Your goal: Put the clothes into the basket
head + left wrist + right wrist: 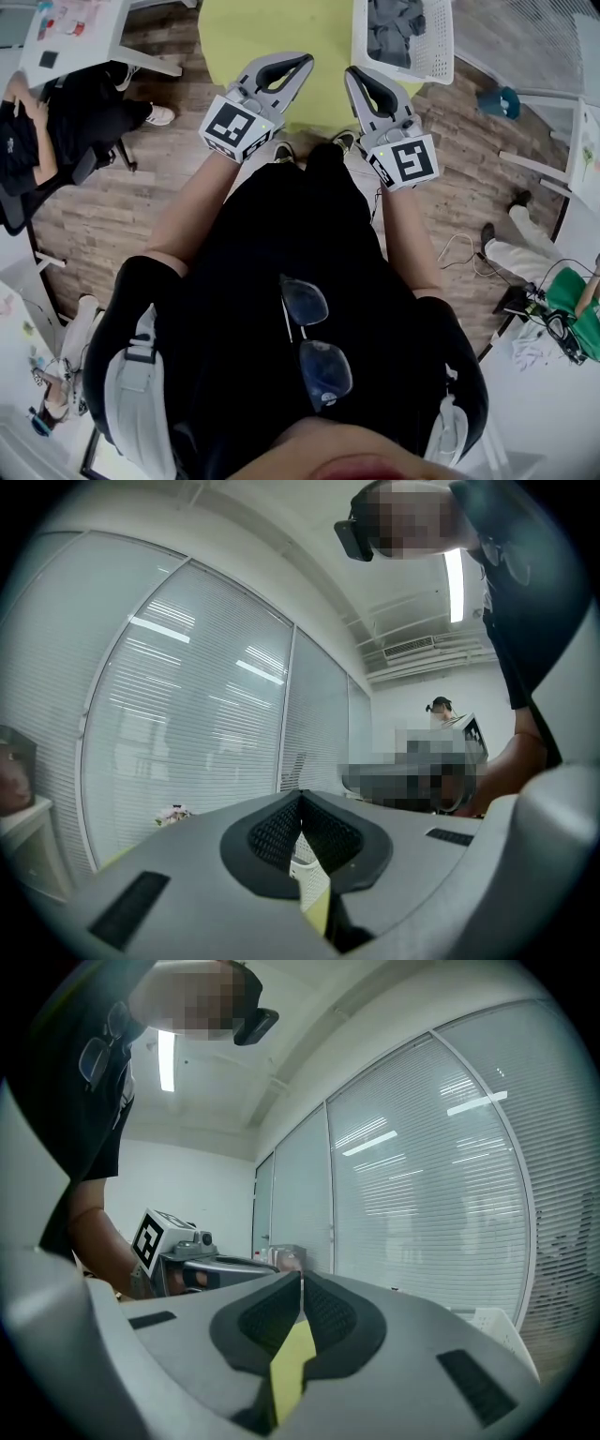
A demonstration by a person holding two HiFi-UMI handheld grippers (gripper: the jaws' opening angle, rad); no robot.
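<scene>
**Both claws clenched, clothes in basket**

Left claw (pixel 306 60): clenched, holding nothing. Right claw (pixel 353 72): clenched, holding nothing. Both sit near the yellow desk (pixel 272 28). Grey clothes (pixel 394 28) lie inside the white basket (pixel 437 56) at the desk's right edge.

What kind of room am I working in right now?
Likely an office or lab workspace: glass partitions with slatted blinds, a white desk with a person seated beside it, and the basket of clothes by a yellow-green table.

Grey clothes (pixel 394 28) lie inside the white basket (pixel 434 52).
</scene>
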